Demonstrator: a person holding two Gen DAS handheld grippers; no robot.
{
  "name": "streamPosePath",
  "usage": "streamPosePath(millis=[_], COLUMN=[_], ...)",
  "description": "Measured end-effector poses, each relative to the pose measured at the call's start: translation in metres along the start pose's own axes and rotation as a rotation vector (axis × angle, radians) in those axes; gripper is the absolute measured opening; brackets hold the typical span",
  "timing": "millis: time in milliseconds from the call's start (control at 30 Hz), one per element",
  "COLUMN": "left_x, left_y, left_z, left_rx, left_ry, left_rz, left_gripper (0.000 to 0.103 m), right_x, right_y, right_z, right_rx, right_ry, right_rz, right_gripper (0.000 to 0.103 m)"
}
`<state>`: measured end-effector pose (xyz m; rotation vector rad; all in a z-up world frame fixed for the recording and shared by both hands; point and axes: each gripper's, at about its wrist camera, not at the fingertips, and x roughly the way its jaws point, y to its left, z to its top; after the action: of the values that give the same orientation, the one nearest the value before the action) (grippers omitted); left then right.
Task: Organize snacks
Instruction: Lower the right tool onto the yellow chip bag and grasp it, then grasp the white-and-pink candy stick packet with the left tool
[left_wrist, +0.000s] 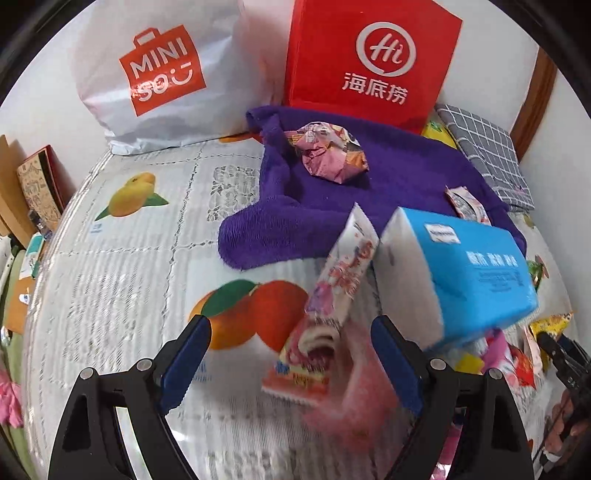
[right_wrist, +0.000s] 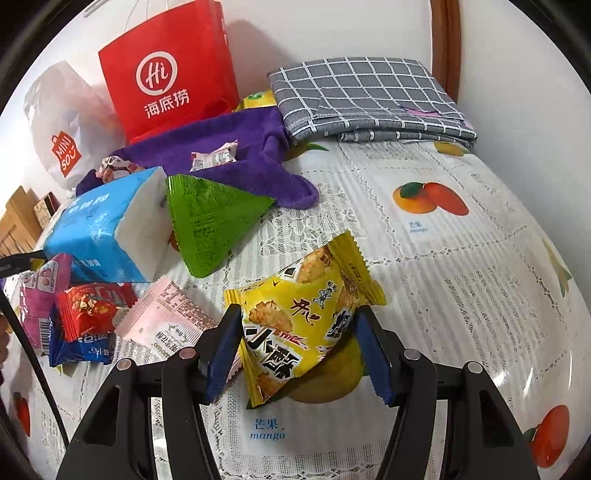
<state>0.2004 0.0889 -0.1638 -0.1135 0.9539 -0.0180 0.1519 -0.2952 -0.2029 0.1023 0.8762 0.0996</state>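
Snacks risk: right tool (right_wrist: 299, 350) pinches the yellow cracker pack (right_wrist: 303, 321) by puffy sides, could squirt out; left tool (left_wrist: 291, 358) gapes wide around the pink packet (left_wrist: 332, 306).

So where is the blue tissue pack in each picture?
Left wrist view: the blue tissue pack sits right of centre, just past the purple towel's near edge.
Right wrist view: the blue tissue pack is at the left, beside the green triangle snack.
Shared landmark: the red Hi bag stands behind the towel in both views.
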Motion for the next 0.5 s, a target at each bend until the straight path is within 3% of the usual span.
streamPosePath(millis=[133,233,300,500], left_x=[0.012,0.017,0.016,0.012], left_y=[-0.002,-0.010,-0.012,-0.002], left_z=[0.002,0.001,-0.001,-0.004], left_rx=[0.016,0.076,0.091,0.044], left_ry=[-0.001,-0.029,-0.048,-0.072], left_rz=[-0.031,-0.003,-0.019,-0.076], left_gripper=[0.072,0.057,0.032,0.026], right_x=[0.000,0.001,0.001,0.004], right_y=[-0.001,0.000,0.000,0.007], right_z=[0.001,0.000,0.000,0.000], right_rx=[0.013,0.010,0.011,-0.028], right_ry=[-0.002,-0.001,-0.001,0.004], right_rz=[0.005,-0.004,-0.002,-0.015], right_gripper=[0.062,0.062,0.062,0.068])
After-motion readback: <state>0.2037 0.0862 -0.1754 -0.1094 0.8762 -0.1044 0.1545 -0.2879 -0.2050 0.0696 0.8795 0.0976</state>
